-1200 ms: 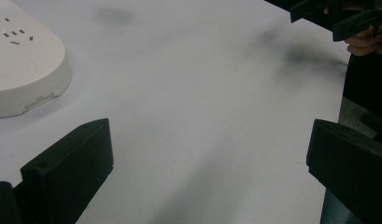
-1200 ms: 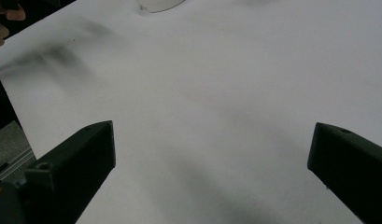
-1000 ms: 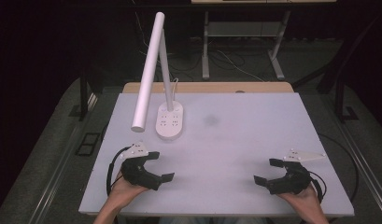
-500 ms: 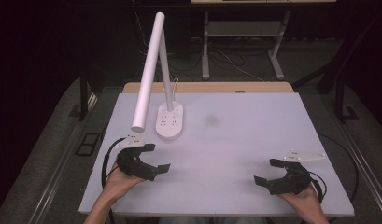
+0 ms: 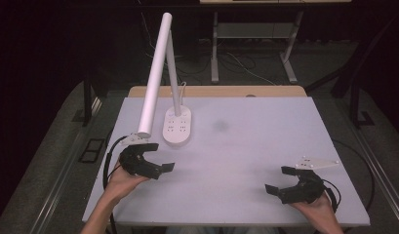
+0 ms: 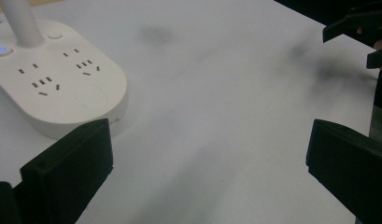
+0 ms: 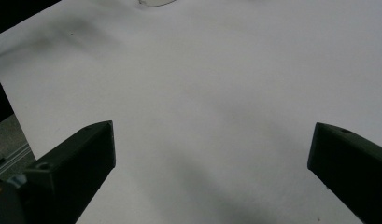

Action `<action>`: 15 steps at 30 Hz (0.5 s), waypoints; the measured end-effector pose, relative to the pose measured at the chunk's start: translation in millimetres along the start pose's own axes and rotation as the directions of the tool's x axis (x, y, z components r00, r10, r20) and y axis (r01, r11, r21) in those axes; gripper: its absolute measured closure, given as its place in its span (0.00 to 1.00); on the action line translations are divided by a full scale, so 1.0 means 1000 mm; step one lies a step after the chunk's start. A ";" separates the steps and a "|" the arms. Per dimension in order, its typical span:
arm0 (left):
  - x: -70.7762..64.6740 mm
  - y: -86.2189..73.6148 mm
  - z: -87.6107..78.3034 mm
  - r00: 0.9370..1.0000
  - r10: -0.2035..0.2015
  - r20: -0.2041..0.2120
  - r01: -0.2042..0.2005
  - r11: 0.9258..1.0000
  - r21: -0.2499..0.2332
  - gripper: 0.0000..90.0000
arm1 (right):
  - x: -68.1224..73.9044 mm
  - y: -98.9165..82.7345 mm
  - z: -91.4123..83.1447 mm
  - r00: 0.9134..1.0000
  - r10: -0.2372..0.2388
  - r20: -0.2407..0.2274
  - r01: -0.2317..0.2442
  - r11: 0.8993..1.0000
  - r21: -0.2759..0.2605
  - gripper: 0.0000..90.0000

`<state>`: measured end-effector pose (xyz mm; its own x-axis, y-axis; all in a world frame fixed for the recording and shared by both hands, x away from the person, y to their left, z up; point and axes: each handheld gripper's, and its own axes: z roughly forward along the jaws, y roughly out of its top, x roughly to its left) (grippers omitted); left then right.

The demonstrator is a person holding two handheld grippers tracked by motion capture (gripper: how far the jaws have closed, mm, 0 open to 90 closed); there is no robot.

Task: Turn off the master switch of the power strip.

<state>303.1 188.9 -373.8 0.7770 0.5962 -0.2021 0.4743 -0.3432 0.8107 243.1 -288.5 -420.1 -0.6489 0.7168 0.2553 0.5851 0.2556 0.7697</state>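
A white desk lamp stands at the table's back left, its oval base [image 5: 177, 126] carrying socket slots and its long tube head [image 5: 154, 73] slanting down to the left. My left gripper [image 5: 160, 157] hovers open just in front of and left of the base, under the tube's lower end. In the left gripper view the base [image 6: 62, 88] and the lamp stem [image 6: 20, 21] lie beyond the left jaw, and the left gripper [image 6: 209, 140] holds nothing. My right gripper [image 5: 277, 179] rests open near the front right edge; the right gripper [image 7: 213, 140] has bare table between its jaws.
The white table [image 5: 265, 141] has a faint grey smudge [image 5: 220, 126] near its middle. Dark floor with cables and table legs [image 5: 214, 53] lies behind. The other gripper [image 6: 361, 32] appears far off at the upper right of the left gripper view.
My left gripper has moved forward and slightly up the table toward the lamp base. The right gripper has stayed where it was.
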 end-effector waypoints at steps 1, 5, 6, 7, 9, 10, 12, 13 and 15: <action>0.001 0.001 0.000 1.000 -0.001 -0.002 0.001 1.000 0.004 0.00 | 0.000 0.000 0.000 1.000 -0.001 0.001 0.001 1.000 -0.001 0.00; 0.006 0.004 0.001 1.000 -0.008 -0.009 0.008 1.000 0.008 0.00 | 0.000 0.000 0.000 1.000 -0.002 0.002 0.002 1.000 0.001 0.00; 0.008 0.005 0.001 1.000 -0.004 -0.010 0.004 1.000 0.009 0.00 | 0.000 0.000 0.000 1.000 -0.002 0.002 0.002 1.000 0.001 0.00; 0.009 0.006 0.002 1.000 -0.007 -0.012 0.007 1.000 0.009 0.00 | 0.000 0.000 0.000 1.000 -0.002 0.002 0.002 1.000 0.002 0.00; 0.012 0.009 0.002 1.000 -0.007 -0.015 0.007 1.000 0.010 0.00 | 0.000 0.000 0.000 1.000 -0.001 0.001 0.001 1.000 0.003 0.00; 0.012 0.010 0.002 1.000 -0.010 -0.019 0.011 1.000 0.011 0.00 | 0.000 0.000 0.000 1.000 -0.002 0.002 0.002 1.000 0.003 0.00; 0.015 0.013 0.002 1.000 -0.007 -0.027 0.008 1.000 0.016 0.00 | 0.000 0.000 0.000 1.000 -0.002 0.000 0.002 1.000 0.003 0.00; 0.015 0.014 0.002 1.000 -0.004 -0.028 0.005 1.000 0.018 0.00 | 0.000 0.000 0.000 1.000 -0.003 -0.001 0.003 1.000 0.003 0.00; 0.017 0.016 0.002 0.999 -0.007 -0.032 0.008 1.000 0.016 0.00 | 0.000 0.000 0.000 1.000 -0.003 -0.002 0.003 1.000 0.004 0.00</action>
<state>324.1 192.3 -365.5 0.7600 0.6214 -0.1905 0.4870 -0.3504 0.8000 242.6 -288.1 -420.4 -0.6519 0.7145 0.2539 0.5848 0.2607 0.7681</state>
